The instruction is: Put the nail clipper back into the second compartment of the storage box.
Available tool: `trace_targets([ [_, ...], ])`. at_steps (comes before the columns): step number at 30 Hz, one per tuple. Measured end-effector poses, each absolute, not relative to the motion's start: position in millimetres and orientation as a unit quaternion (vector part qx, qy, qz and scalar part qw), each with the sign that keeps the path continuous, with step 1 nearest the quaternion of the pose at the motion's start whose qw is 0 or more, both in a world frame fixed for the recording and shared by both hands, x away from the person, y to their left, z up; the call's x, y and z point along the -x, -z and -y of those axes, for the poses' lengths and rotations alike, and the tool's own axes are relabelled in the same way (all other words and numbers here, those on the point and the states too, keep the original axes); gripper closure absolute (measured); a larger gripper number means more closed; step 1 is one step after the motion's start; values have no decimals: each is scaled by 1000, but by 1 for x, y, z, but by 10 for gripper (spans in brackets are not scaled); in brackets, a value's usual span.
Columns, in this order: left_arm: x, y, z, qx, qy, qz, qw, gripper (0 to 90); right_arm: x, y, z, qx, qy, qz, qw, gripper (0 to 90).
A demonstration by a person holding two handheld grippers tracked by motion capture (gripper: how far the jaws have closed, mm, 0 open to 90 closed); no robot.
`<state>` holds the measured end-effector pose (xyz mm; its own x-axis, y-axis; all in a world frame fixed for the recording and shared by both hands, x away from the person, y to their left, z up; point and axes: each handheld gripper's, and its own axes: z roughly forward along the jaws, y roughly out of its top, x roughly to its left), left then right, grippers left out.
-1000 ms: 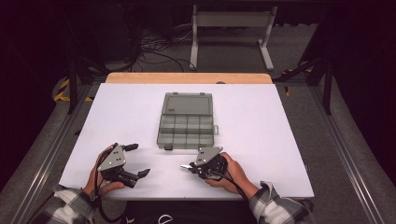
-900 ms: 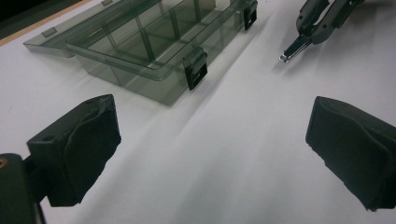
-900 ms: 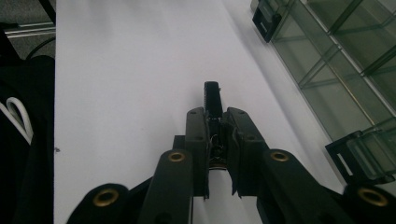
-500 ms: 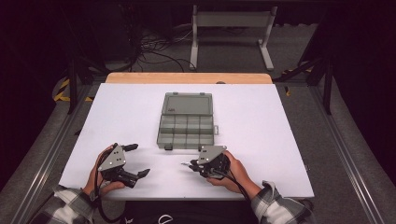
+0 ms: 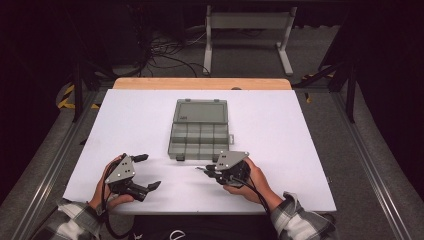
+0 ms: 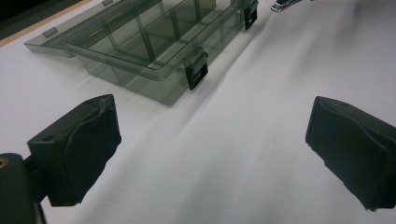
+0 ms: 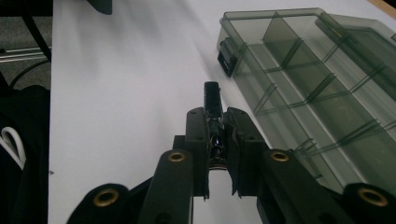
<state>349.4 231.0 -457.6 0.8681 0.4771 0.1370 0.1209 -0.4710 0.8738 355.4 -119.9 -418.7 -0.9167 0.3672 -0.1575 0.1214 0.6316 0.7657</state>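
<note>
Right gripper (image 7: 215,122) pinches a small black-and-metal clip (image 7: 213,100) beside the open smoky-grey plastic compartment box (image 7: 322,84); next, probably carry it over a compartment. Left gripper (image 6: 210,140) gapes, empty.

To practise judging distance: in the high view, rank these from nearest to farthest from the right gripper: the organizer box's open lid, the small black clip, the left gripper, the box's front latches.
1. small black clip, clamped in the right gripper
2. front latches, just beyond it
3. left gripper, across the table to its left
4. open lid, far side of the organizer box
</note>
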Motion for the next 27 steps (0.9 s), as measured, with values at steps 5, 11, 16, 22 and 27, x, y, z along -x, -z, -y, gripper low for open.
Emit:
trace_targets([
  [5, -350, 458, -231, -840, -184, -176, 479, 36, -359, 412, 122, -137, -414, -885, 164, 793],
  [11, -350, 459, -231, -838, -179, -180, 483, 36, -365, 403, 126, -143, -426, -876, 175, 794],
  [16, -350, 458, -231, -838, -180, -179, 483, 37, -372, 397, 128, -144, -433, -871, 180, 793],
  [22, -350, 459, -231, -840, -178, -178, 481, 37, -381, 393, 129, -149, -437, -868, 182, 793],
  [27, -350, 460, -230, -840, -174, -181, 481, 38, -387, 392, 128, -152, -439, -866, 184, 794],
])
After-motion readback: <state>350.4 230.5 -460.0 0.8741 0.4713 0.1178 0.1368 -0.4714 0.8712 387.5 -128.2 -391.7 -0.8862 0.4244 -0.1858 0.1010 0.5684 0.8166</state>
